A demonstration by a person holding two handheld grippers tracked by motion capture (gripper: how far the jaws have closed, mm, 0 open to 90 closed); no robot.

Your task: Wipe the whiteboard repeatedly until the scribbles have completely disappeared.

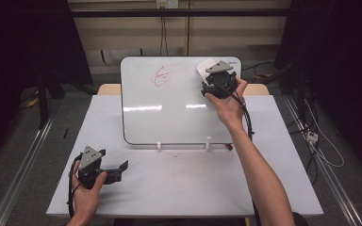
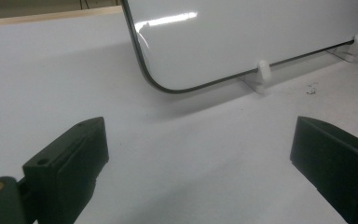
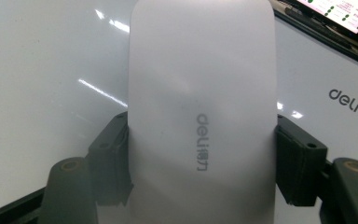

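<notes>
From the high view, the whiteboard (image 1: 169,106) is propped up at a tilt on two little white feet (image 1: 159,145) toward the back of the white table (image 1: 179,186), with a red scribble (image 1: 162,75) near its top edge. The right gripper (image 1: 210,70) is up at the board's top right corner, well away from that scribble, and a white eraser (image 1: 204,67) pokes out from under its grey three-cornered plate, lying against the board surface as far as I can tell. The left gripper (image 1: 122,165) sits low over the table's near left part, in front of the board's lower left corner, jaws spread wide with nothing in them. In the left gripper view you get both black jaws of the left gripper (image 2: 198,154) standing far apart over bare table (image 2: 51,70), and past them the rounded lower corner of the whiteboard (image 2: 242,32) with its clip-on feet (image 2: 263,70) and a few specks of debris (image 2: 311,88) beside them. In the right gripper view, the right gripper (image 3: 203,161) is clamped tight on the eraser (image 3: 200,84), pads pressed on both long sides; it's a smooth white rounded block with a grey "deli" logo, held over the glossy whiteboard (image 3: 51,70), which carries the same logo (image 3: 352,105) at its edge.
</notes>
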